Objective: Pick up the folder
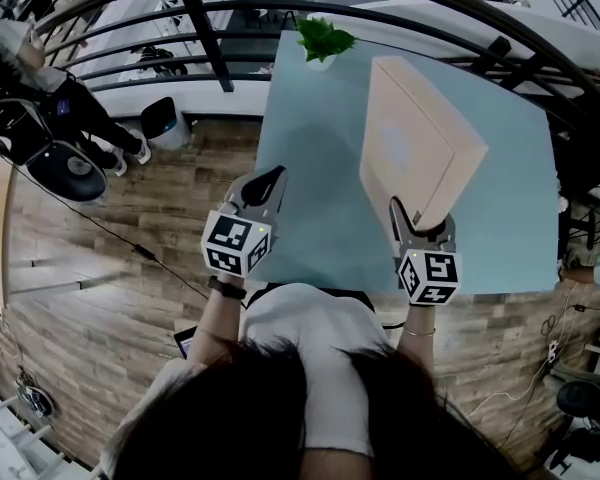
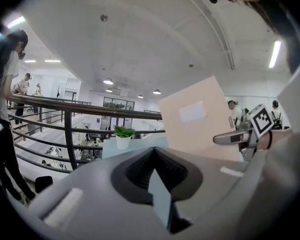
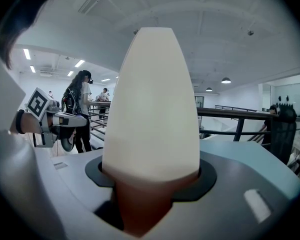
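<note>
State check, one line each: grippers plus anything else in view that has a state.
beige cardboard folder: raised on edge, clamped at its near end; contact with the table cannot be told.
right gripper: shut on the folder.
left gripper: shut, empty, over the light blue table.
green plant in white pot: upright at the table's far edge.

The head camera looks steeply down on the bench [image 1: 310,168], left tongs [image 1: 270,178] and right tongs [image 1: 420,220]. Each tongs camera rides close behind its own jaws, facing almost level across the bench. Each sees the other tongs at its edge; the folder [image 3: 155,109] fills the right view's centre.
</note>
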The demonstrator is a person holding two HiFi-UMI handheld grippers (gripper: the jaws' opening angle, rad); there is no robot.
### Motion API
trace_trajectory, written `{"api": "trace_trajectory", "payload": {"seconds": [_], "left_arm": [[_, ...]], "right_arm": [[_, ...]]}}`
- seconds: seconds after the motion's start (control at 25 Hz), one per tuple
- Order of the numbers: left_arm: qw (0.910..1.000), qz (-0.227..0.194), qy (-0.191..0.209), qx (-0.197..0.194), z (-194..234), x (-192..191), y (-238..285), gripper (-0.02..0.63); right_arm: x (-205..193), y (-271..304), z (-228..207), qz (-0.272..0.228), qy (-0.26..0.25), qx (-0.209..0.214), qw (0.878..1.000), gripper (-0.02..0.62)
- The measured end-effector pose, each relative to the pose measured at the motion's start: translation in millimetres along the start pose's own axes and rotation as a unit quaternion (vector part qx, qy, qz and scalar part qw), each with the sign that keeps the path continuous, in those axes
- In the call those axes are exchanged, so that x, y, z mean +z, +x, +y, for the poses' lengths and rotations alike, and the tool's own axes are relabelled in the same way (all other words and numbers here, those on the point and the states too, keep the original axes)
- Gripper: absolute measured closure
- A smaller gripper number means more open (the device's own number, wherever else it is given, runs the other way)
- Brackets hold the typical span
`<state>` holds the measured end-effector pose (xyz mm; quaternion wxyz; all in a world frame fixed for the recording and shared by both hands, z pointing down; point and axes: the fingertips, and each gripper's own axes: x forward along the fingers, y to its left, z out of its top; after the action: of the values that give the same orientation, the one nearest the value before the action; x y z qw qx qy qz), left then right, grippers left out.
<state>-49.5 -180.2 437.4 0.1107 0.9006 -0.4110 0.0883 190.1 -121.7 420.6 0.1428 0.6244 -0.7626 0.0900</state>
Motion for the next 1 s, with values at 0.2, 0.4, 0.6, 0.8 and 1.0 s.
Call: {"api": "trace_trajectory", "payload": {"seconds": [0.2,0.4,0.6,0.8,1.0], "left_arm": [[1.0,-0.002,-0.001,0.002,1.9,0.8,2.8,0.549],[1.0,-0.005,-0.001,0.004,4.2,2.0,4.4,0.549],[1.0,-0.005,-0.002,0.005,5.0,4.0,5.5,0.549],[1.0,-0.005,-0.002,0.006,4.5,5.8,5.3,0.549],[1.0,-0.007,-0.004,0.005,6.8,4.3,7.9,0.549]], "right_arm": [[1.1,1.4,-4.2,-0.001,0.002,-0.003,1.0,0.324],[2.3,4.0,-3.6,-0.008,0.005,0.004,1.0,0.324],[3.6,7.0,-2.0,-0.004,-0.001,0.006,1.0,0.324],[5.2,6.6,-3.6,-0.005,0.003,0.007,1.0,0.324],[4.1,10.6,-4.2,-0.005,0.006,0.006,1.0,0.324]]}}
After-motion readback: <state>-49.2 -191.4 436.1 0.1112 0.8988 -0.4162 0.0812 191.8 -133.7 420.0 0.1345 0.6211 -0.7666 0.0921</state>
